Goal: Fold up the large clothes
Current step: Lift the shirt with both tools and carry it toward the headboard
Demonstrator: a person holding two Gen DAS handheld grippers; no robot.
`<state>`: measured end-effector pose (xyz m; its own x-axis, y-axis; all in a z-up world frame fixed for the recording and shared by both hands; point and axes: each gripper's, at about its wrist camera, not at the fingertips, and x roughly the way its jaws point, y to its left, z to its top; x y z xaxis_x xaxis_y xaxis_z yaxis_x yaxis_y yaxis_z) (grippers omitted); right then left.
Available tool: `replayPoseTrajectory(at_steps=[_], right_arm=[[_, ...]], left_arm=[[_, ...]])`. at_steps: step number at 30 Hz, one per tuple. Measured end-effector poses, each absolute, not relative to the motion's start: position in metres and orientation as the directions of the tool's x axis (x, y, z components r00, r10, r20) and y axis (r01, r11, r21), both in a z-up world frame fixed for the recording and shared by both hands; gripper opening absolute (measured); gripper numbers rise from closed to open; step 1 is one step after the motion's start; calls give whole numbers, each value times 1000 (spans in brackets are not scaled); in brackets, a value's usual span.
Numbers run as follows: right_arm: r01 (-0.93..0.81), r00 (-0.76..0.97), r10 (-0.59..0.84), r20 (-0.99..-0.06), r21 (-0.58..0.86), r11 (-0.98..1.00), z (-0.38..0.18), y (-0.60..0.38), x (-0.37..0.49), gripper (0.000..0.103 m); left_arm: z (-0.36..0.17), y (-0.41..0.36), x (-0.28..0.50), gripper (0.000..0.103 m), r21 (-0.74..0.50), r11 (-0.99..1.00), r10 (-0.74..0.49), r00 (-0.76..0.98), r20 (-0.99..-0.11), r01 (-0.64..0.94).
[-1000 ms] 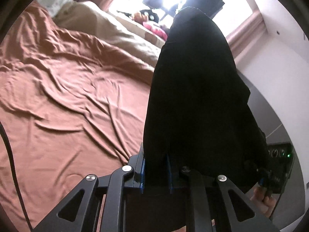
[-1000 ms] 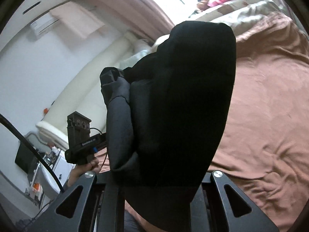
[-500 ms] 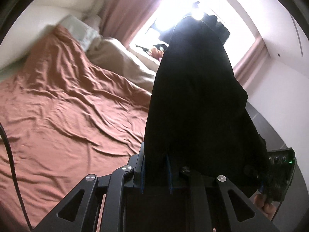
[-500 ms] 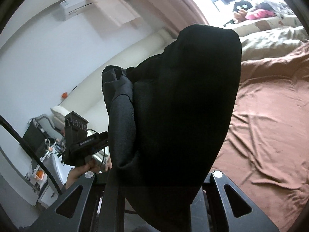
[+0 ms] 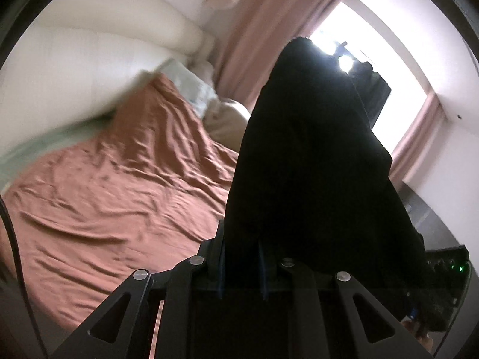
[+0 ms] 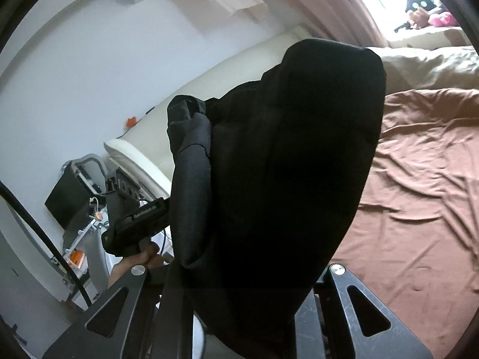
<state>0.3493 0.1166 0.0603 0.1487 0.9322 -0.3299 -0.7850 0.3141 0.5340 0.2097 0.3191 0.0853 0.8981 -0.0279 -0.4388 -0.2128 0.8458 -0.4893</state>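
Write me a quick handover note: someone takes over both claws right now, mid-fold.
Left claw: shut on the black garment, cloth draped over its fingers.
Right claw: buried under the same garment; fingers hidden, so the grip is not confirmed.
Garment hangs in the air above the brown bedsheet, none of it visibly laid flat.
Done: picked up. Left: spread it on the sheet, then make the folds.

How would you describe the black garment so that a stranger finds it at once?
Start at the wide bed with its rust-brown sheet. Above it, the left claw grips a black garment draped forward. It is the only black cloth against the brown and beige bedding.
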Motion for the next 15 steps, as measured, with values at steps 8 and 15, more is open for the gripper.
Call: replayPoseTrajectory(at_steps=[8,15], right_arm=[[-756,24,957,-289,621,206,21,217,379,13],[-708,-106,959,-264,697,113,-21,291,405,13]], left_arm=[[89,408,200,17,-408,810,157,827,-540,-420],[91,469,190,17,-309,753,302,722,-622,-581]])
